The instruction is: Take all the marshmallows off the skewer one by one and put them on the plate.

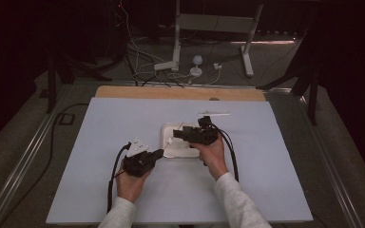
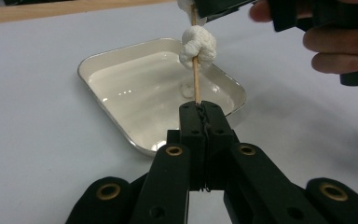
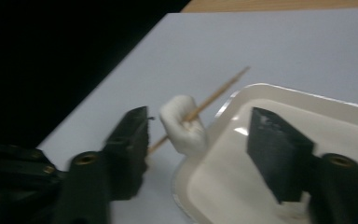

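High view: I have both grippers over a pale sheet [image 1: 123, 190] that covers the table, with a white tray [image 1: 167, 129] at the centre of it. My left gripper [image 1: 160, 153] sits at the near left corner of the tray, pointing right toward it. My right gripper [image 1: 177, 134] is above the tray, held from the right and pointing left.

Left gripper view: my left gripper [image 2: 200, 112] has its jaws fully closed on the lower end of a thin wooden skewer [image 2: 196, 86]. The skewer stands roughly upright above the tray [image 2: 121, 135]. A white marshmallow [image 2: 197, 46] is threaded on the skewer, partway up, clear of the jaws. A second white piece [image 2: 185, 5] sits higher on the skewer at the top edge of this view, under the right gripper's dark body. The tray floor is glossy and bare apart from a faint mark.

Right gripper view: my right gripper [image 3: 198, 135] has its jaws apart, with the marshmallow [image 3: 182, 123] and skewer [image 3: 214, 97] between them. The pads are not pressing on either. The view is blurred. The tray [image 3: 270, 88] lies below and to the right here, with the marshmallow over its rim.
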`<state>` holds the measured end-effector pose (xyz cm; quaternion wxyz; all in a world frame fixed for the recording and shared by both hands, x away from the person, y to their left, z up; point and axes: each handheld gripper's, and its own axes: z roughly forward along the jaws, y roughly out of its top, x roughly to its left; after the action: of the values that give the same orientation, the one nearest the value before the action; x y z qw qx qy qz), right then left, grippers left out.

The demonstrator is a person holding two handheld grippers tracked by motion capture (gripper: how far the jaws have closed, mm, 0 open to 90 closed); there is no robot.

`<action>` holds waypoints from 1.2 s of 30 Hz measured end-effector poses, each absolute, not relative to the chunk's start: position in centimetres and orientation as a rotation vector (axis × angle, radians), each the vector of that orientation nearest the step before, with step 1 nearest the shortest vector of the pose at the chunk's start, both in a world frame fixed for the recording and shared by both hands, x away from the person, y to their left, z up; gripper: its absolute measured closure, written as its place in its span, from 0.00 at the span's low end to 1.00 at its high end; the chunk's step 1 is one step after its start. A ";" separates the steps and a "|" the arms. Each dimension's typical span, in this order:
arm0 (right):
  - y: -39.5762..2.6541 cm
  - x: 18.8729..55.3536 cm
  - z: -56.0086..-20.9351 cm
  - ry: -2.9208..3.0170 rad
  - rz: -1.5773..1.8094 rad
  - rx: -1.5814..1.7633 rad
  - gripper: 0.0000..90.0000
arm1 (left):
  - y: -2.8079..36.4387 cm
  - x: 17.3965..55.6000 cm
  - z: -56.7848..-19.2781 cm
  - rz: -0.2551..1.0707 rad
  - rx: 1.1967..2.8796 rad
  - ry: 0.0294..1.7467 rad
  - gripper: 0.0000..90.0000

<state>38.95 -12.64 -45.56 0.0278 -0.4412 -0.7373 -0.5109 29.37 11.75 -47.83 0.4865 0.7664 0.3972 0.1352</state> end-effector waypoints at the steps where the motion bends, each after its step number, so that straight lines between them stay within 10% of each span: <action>1: -12.5 39.2 -45.7 -2.227 -1.558 -1.342 0.57 | 11.7 29.3 -47.8 0.329 1.861 0.959 1.00; 10: -12.2 39.2 -45.5 -2.137 -1.568 -1.282 0.83 | 11.6 29.3 -48.0 0.337 1.869 0.937 1.00; 36: -15.1 40.1 -42.4 -2.166 -1.685 -1.434 0.88 | 11.2 28.8 -47.5 0.394 1.908 0.863 1.00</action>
<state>40.07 -15.06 -42.44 0.0225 -0.4629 -0.6994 -0.5442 28.78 11.23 -47.53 0.4840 0.7835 0.3545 0.1619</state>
